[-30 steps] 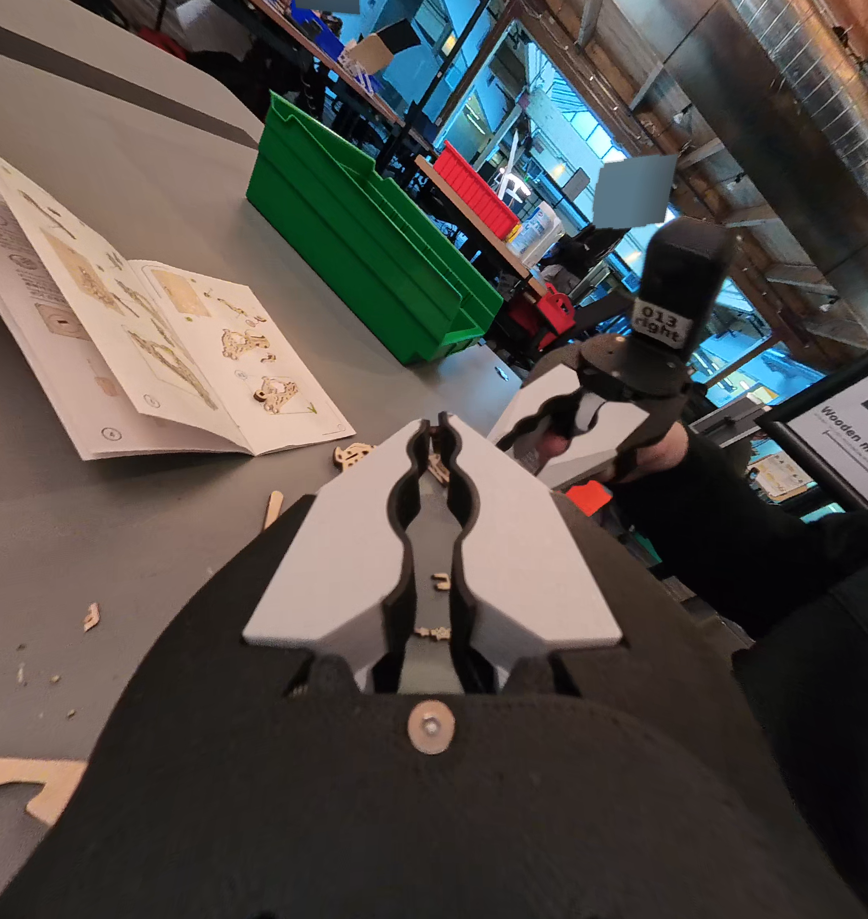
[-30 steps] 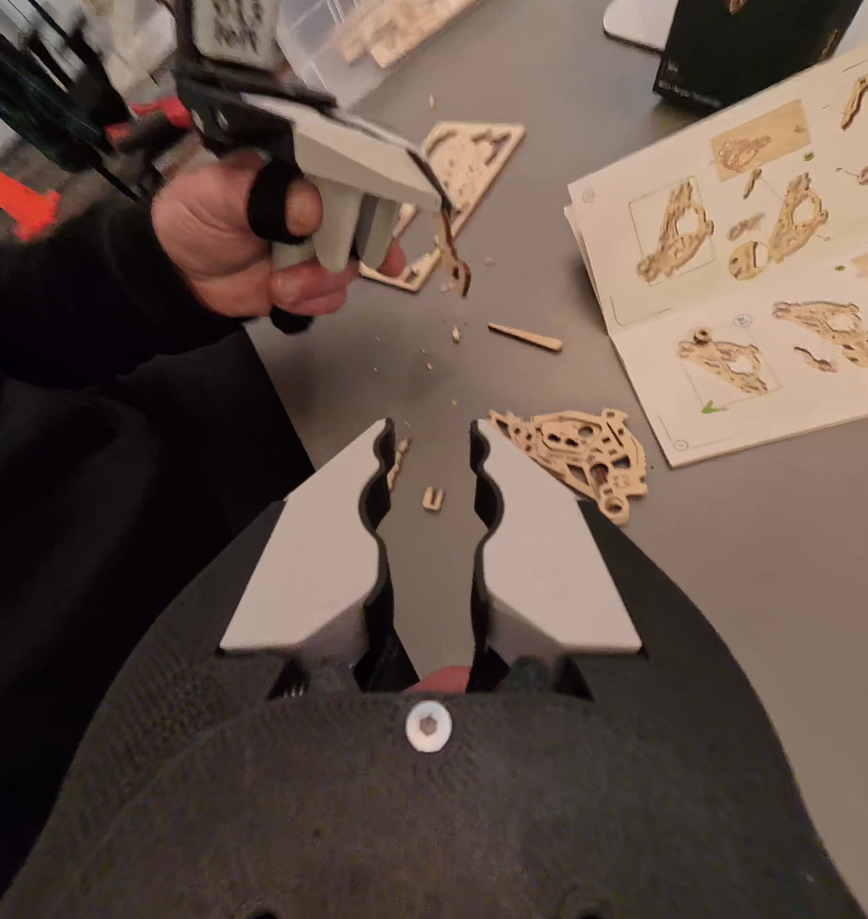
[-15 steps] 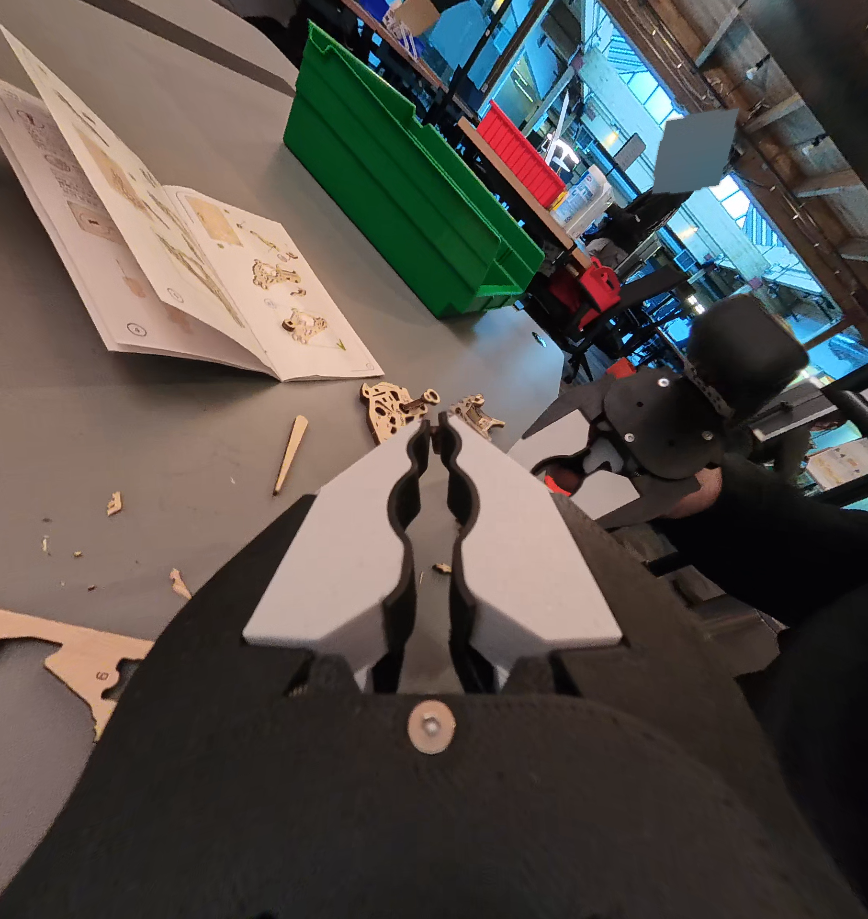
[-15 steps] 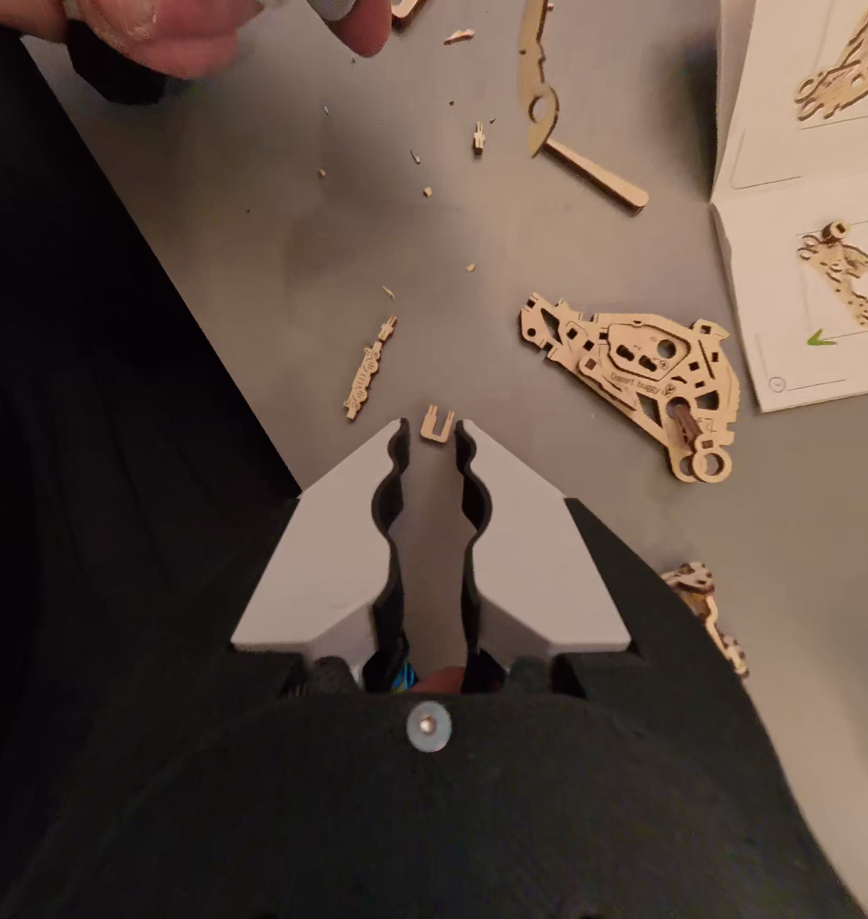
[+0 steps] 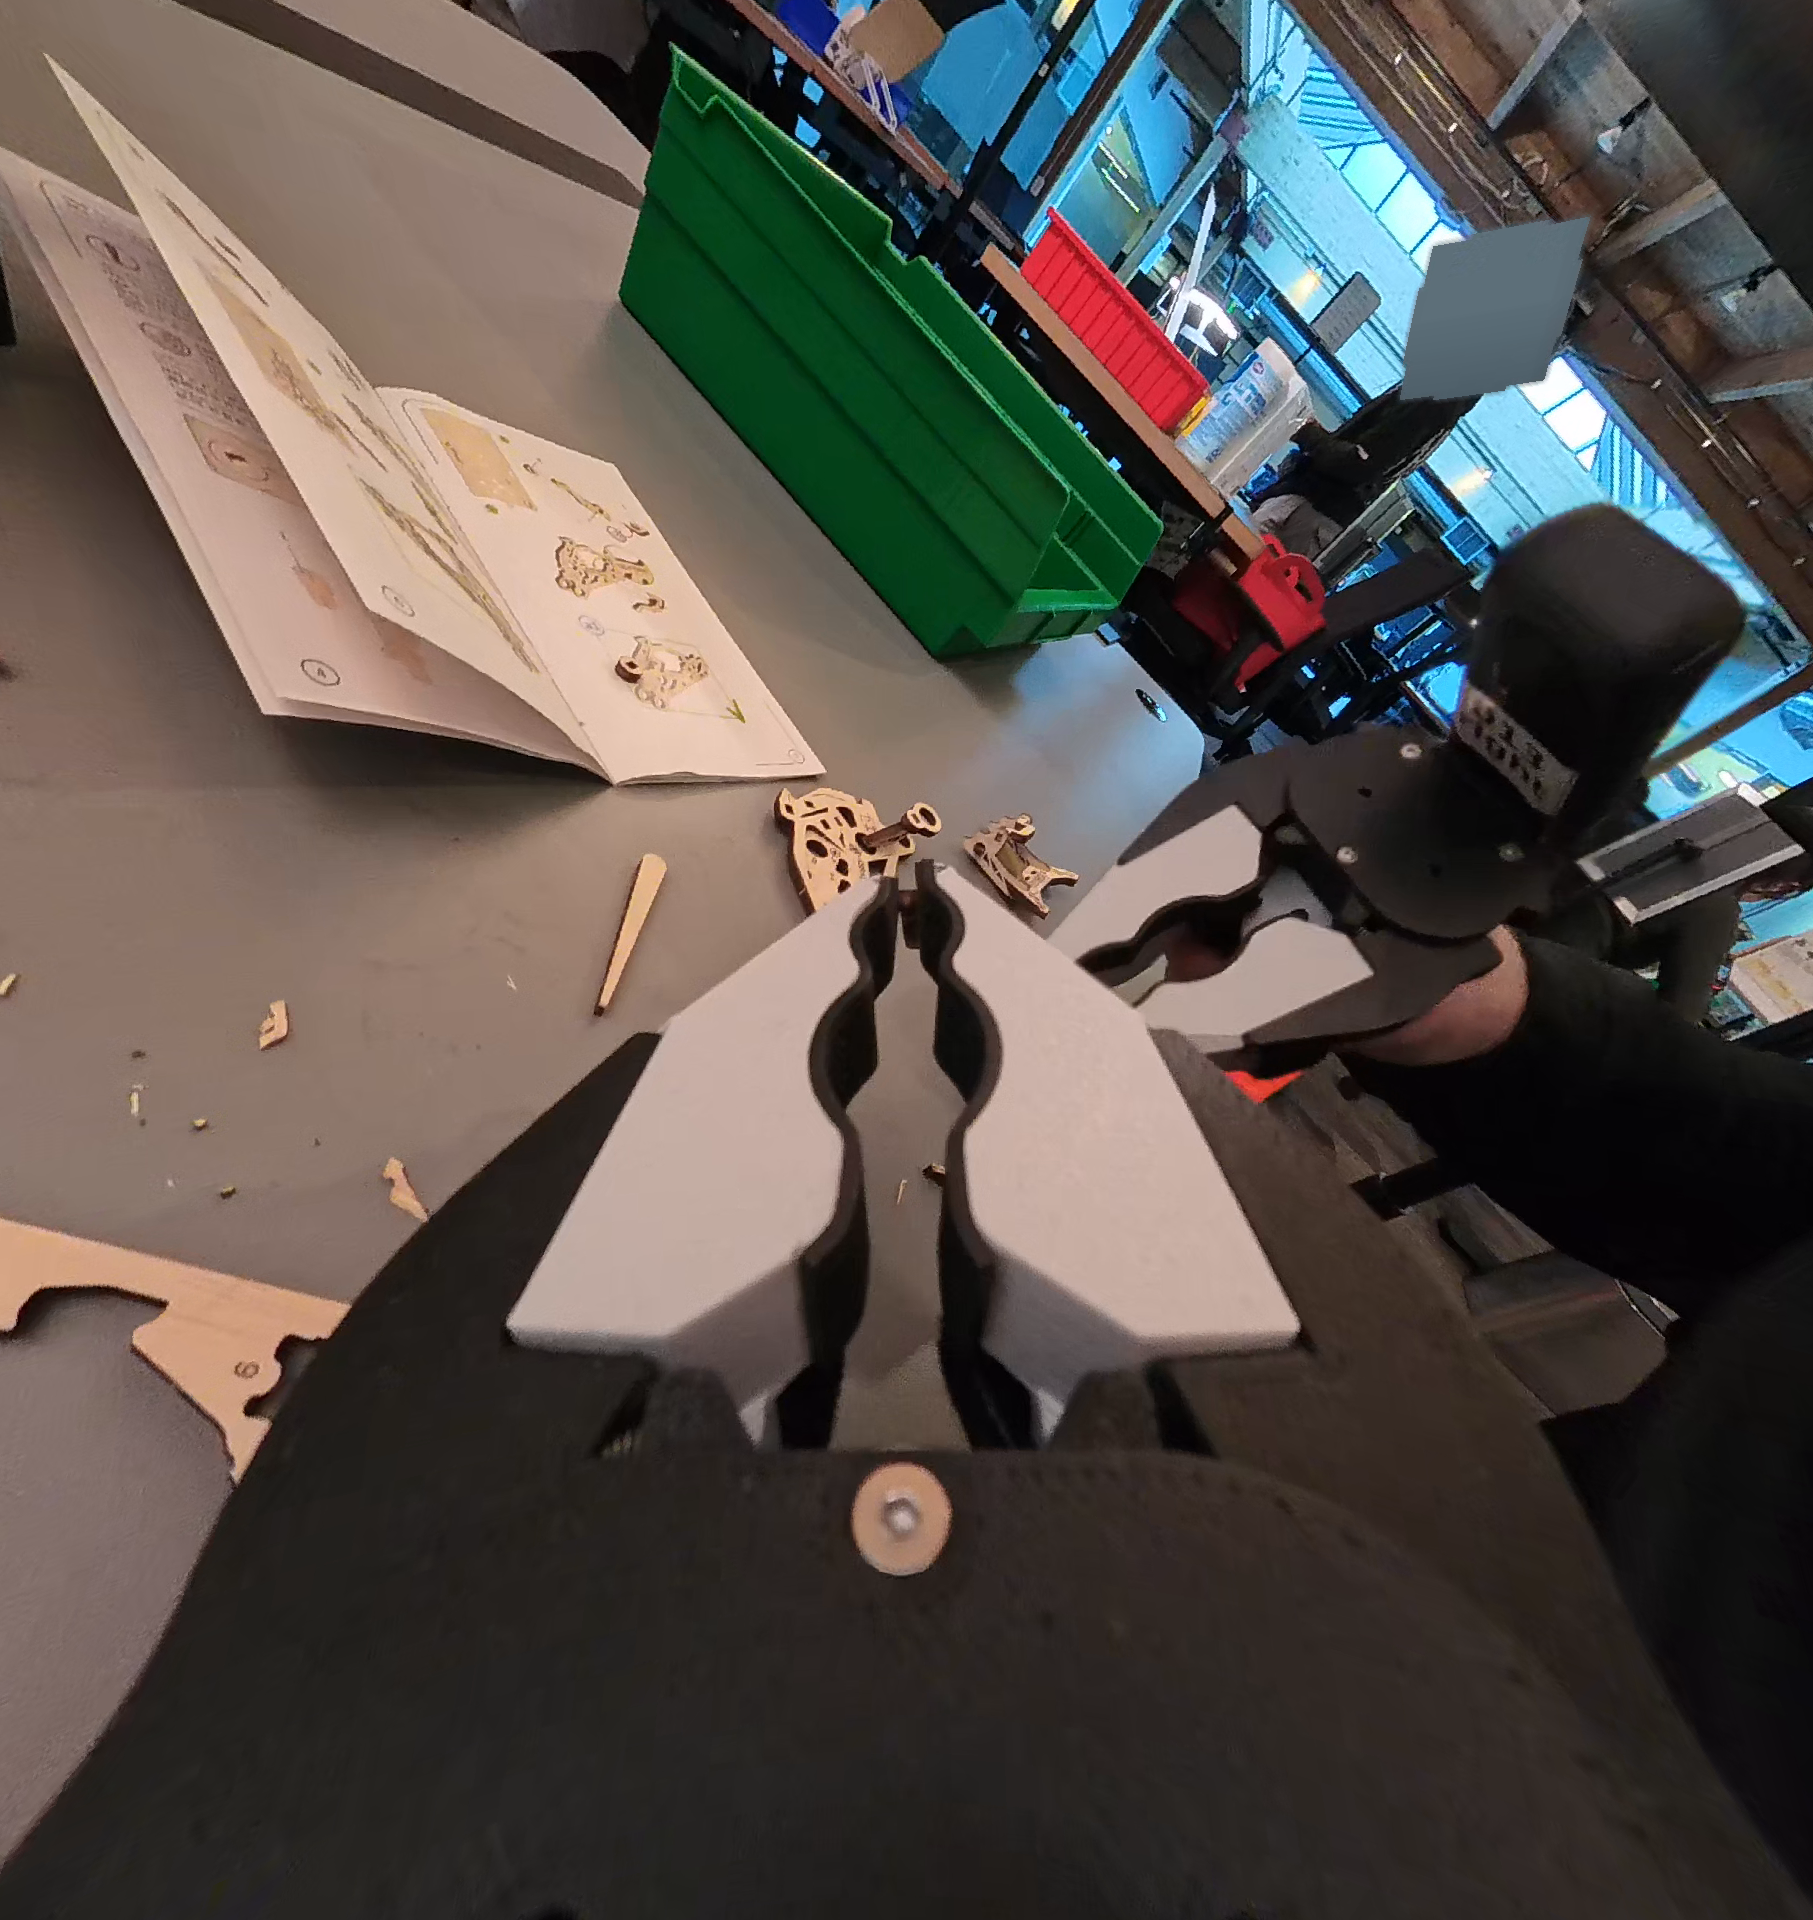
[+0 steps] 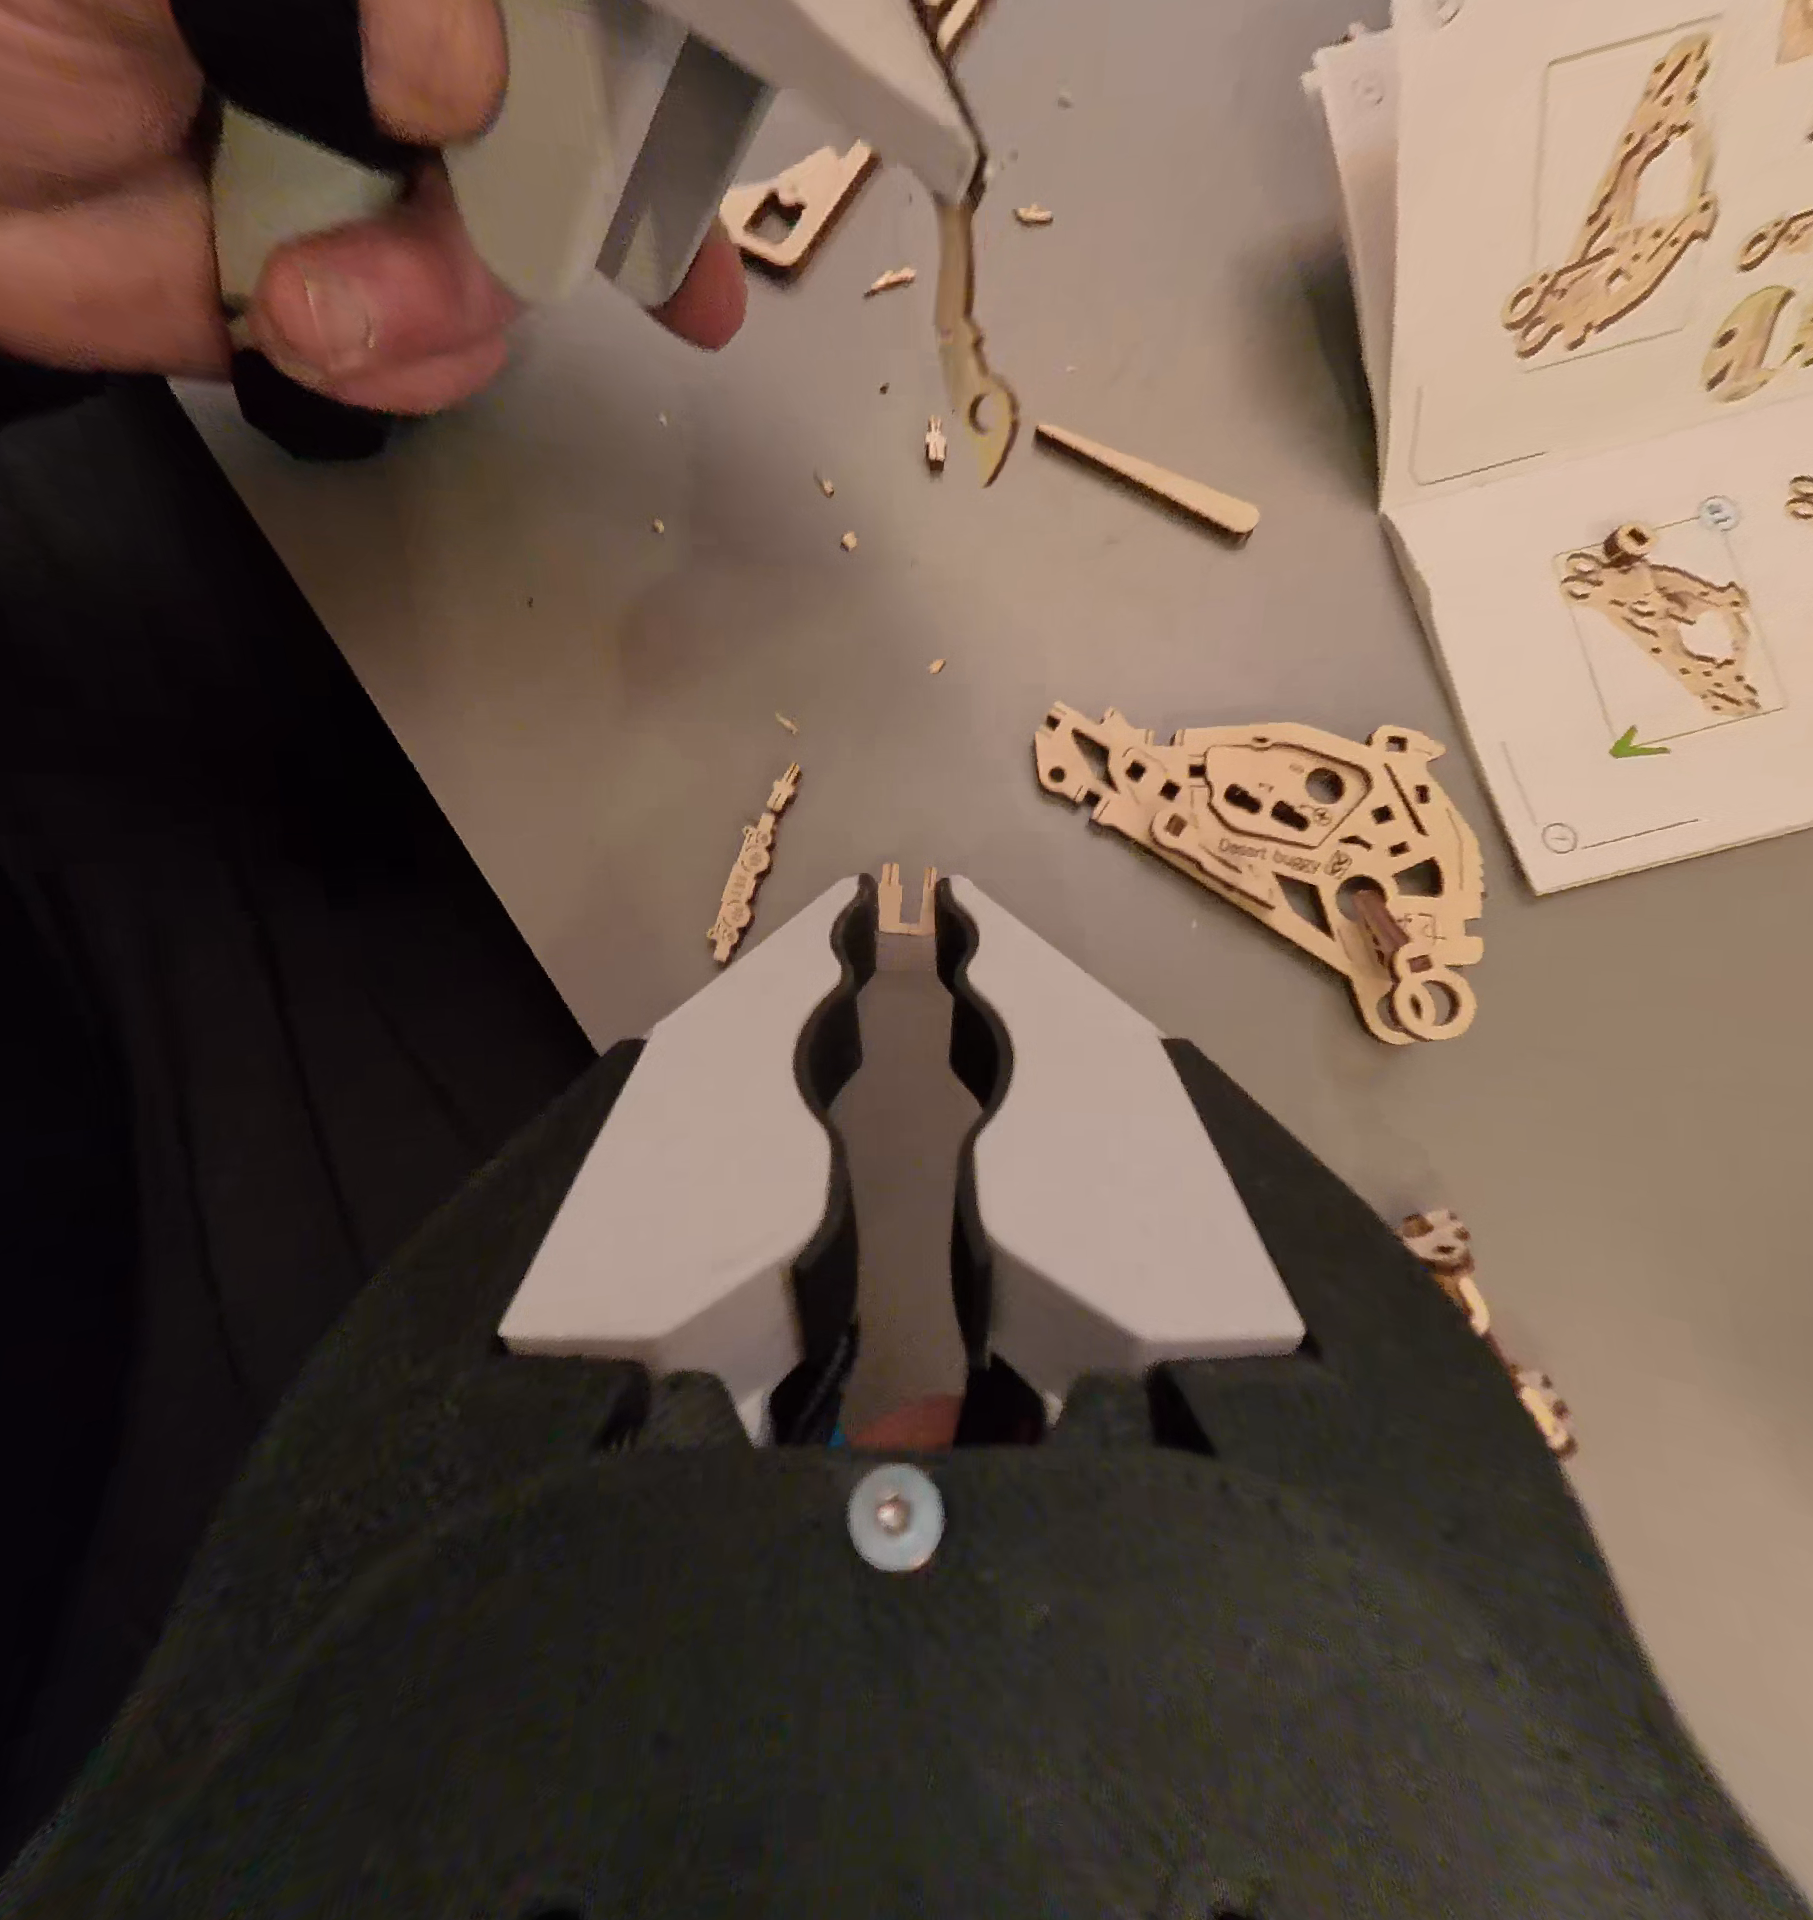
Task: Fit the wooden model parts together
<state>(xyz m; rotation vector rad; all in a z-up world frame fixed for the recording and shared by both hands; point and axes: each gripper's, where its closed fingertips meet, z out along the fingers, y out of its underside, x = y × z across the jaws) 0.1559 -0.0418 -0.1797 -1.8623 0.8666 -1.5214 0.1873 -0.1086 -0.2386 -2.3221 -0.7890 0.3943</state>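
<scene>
Right wrist view: right gripper (image 6: 907, 904) has its fingers narrowed onto a small forked clip (image 6: 904, 902) lying on the grey table (image 6: 590, 582), both pads against its sides at the very tips. Left gripper (image 6: 959, 192) is up top left, fingers closed on a thin curved strip (image 6: 969, 353) that hangs down from them; in the left wrist view the same gripper (image 5: 907, 904) shows only a dark sliver of it between the pads. Buggy side panel (image 6: 1286, 842) with a dark peg lies flat just right of the clip, near the booklet (image 6: 1608, 436). Likely step: lift the clip for fitting. To do it well, grip is at the tip only, so squeeze firm before lifting and raise straight up so the clip doesn't twist or pop out. Keep the fork end pointing out, clear of the pads, so it can slot on. Keep the strip steady and away from the loose chips.
</scene>
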